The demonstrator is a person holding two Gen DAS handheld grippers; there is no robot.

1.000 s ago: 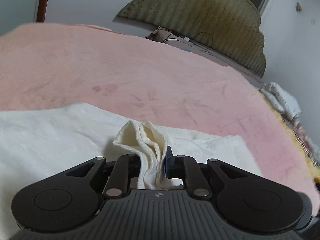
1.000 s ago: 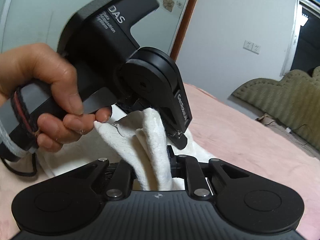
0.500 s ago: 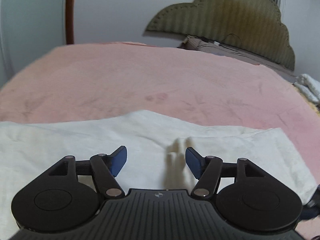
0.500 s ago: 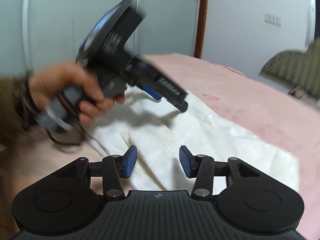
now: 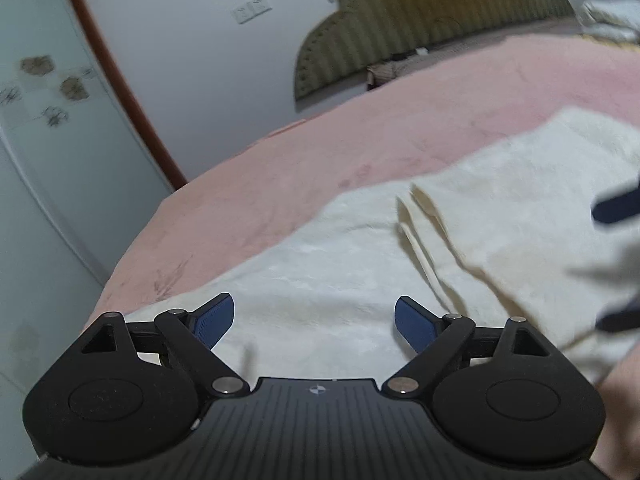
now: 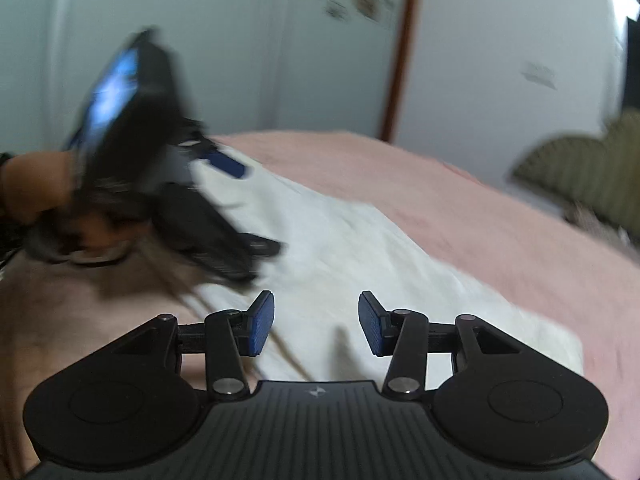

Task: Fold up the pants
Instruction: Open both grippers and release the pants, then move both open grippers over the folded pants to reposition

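Left wrist view: cream pants (image 5: 360,280) lie spread on the pink bed (image 5: 360,152), olive headboard (image 5: 420,12) beyond. Left gripper (image 5: 314,318) is opening wide, empty; right gripper (image 6: 316,322) stands half-wide, empty.

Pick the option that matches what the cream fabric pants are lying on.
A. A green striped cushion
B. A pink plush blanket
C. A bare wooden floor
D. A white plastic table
B: the cream fabric pants lie spread flat on the pink plush blanket, which shows around their edges in both wrist views.
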